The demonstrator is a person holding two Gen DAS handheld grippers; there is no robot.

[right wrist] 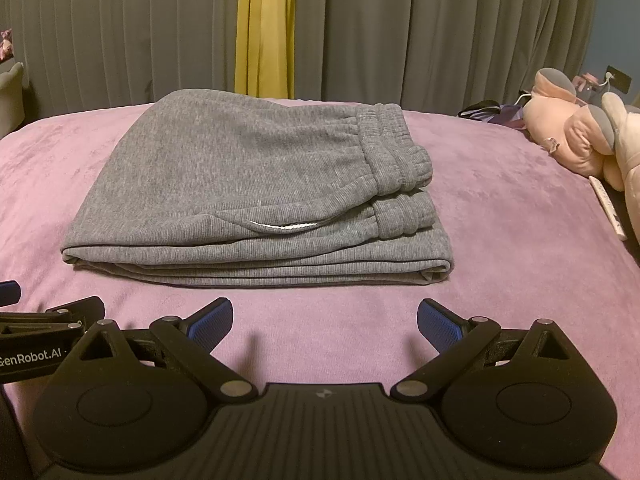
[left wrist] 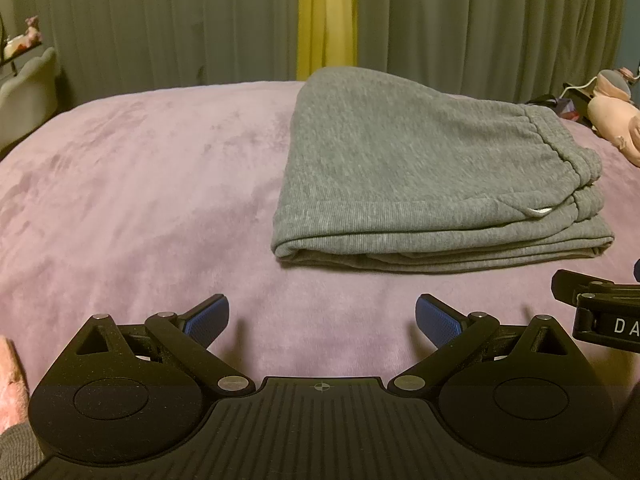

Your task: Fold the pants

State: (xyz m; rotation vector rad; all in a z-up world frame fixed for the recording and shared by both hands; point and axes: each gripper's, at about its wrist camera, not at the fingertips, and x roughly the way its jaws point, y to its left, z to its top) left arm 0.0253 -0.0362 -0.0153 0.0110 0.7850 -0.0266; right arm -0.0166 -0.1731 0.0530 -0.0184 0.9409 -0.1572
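Observation:
Grey sweatpants lie folded in a thick stack on the purple bed cover, waistband and cuffs at the right end, folded edges facing me. My left gripper hovers over bare cover, short of the stack and left of its middle, open with nothing between its blue pads. My right gripper stands open in front of the stack's near edge, also holding nothing. Each gripper's body shows at the other view's edge: the right one and the left one.
The purple bed cover spreads wide to the left. Pink plush toys and a white remote lie at the right edge. Grey and yellow curtains hang behind. A pale chair stands far left.

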